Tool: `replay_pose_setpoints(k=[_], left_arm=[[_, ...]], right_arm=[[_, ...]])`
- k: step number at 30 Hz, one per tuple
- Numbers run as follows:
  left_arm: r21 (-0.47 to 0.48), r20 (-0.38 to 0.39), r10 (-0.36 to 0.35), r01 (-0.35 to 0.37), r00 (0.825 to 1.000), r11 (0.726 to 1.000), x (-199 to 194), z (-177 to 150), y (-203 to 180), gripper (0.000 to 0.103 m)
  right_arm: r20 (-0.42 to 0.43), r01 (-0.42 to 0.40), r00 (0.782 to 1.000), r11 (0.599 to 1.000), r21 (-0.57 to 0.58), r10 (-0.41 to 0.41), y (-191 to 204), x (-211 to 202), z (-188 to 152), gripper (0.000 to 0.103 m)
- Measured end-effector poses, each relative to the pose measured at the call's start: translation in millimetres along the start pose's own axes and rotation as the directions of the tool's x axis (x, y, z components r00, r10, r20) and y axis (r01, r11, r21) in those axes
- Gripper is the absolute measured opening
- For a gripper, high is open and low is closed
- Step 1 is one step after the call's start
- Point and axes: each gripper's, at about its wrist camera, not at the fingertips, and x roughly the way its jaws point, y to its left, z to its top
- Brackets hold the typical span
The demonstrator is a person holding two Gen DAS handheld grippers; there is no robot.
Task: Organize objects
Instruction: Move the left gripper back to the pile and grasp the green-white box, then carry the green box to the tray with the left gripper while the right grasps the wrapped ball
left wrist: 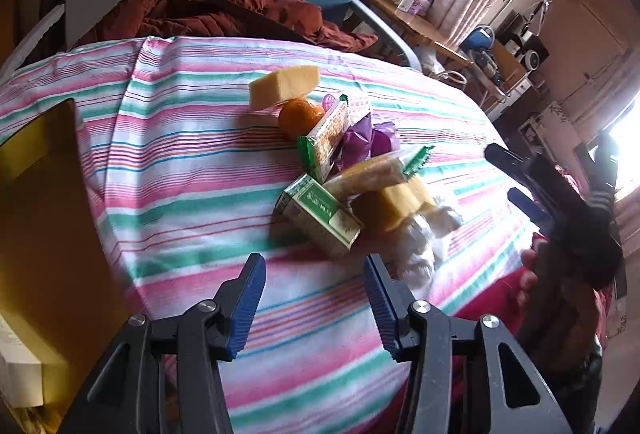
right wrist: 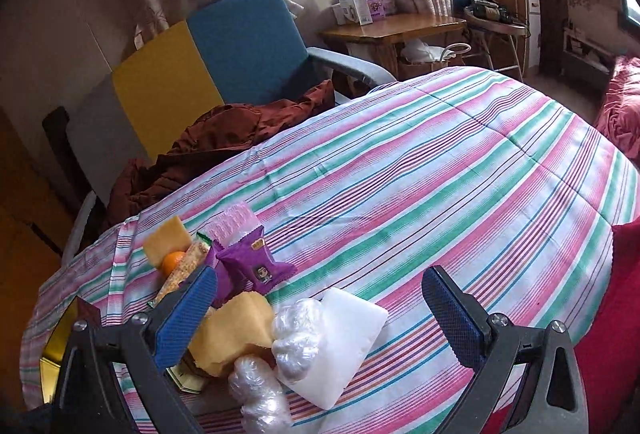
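A pile of small objects lies on the striped cloth [left wrist: 180, 162]. It holds a yellow sponge [left wrist: 284, 86], an orange [left wrist: 300, 116], a green cracker pack [left wrist: 326, 140], purple snack packets [left wrist: 360, 142], a green box [left wrist: 320, 214], a second yellow sponge [left wrist: 394, 206] and crumpled clear plastic [left wrist: 424, 242]. My left gripper [left wrist: 314, 270] is open and empty, just short of the green box. My right gripper [right wrist: 320, 294] is open and empty over a white block [right wrist: 344, 338], the plastic [right wrist: 296, 338] and the yellow sponge [right wrist: 236, 330]. The right gripper also shows in the left wrist view [left wrist: 516, 174].
A yellow open box [left wrist: 44, 234] stands at the left of the cloth. A brown jacket [right wrist: 224, 142] lies on a blue and yellow sofa [right wrist: 240, 50] behind. A wooden table [right wrist: 396, 26] with boxes stands by the window. Red bedding [right wrist: 620, 114] lies at the right.
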Motion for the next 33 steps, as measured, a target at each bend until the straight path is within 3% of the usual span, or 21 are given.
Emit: replay_pose_setpoints(k=[4, 7, 11, 14, 20, 22, 24, 26, 29, 33], left_arm=[[-0.057, -0.035, 0.012, -0.014, 0.999, 0.998, 27, 15, -1, 0.051], [-0.025, -0.033, 0.079, -0.08, 0.996, 0.996, 40, 22, -8, 0.053], [0.145, -0.047, 0.104, -0.096, 0.993, 0.985, 49, 23, -26, 0.079], [0.33, -0.066, 0.139, -0.11, 0.988, 0.937, 52, 23, -37, 0.081], [0.474, -0.143, 0.161, -0.075, 0.976, 0.877, 75, 25, -37, 0.084], [0.486, -0.151, 0.166, -0.073, 0.975, 0.871, 82, 28, -36, 0.084], [0.482, -0.169, 0.157, -0.058, 0.973, 0.874, 89, 30, -34, 0.084], [0.468, -0.195, 0.14, -0.033, 0.971, 0.883, 94, 30, -33, 0.075], [0.412, -0.2, 0.079, 0.01, 0.977, 0.911, 90, 32, -27, 0.074], [0.34, -0.144, 0.031, 0.02, 0.989, 0.94, 71, 26, -23, 0.074]], right_arm=[[-0.017, -0.038, 0.999, 0.999, -0.004, 0.038, 1, 2, -1, 0.103], [-0.023, -0.065, 0.998, 0.998, -0.004, 0.065, 1, 2, -2, 0.103], [-0.039, -0.081, 0.996, 0.997, 0.01, 0.081, 0, 5, -2, 0.103], [-0.048, -0.09, 0.995, 0.995, 0.029, 0.092, -4, 6, -2, 0.103], [-0.072, -0.103, 0.992, 0.993, 0.052, 0.106, -7, 10, -3, 0.103], [-0.078, -0.108, 0.991, 0.992, 0.062, 0.112, -8, 11, -4, 0.103], [-0.078, -0.114, 0.99, 0.99, 0.078, 0.12, -10, 11, -4, 0.103], [-0.083, -0.116, 0.989, 0.988, 0.1, 0.125, -14, 12, -4, 0.103], [-0.101, -0.115, 0.986, 0.983, 0.14, 0.129, -21, 16, -4, 0.103], [-0.091, -0.119, 0.986, 0.974, 0.191, 0.138, -31, 16, -3, 0.103]])
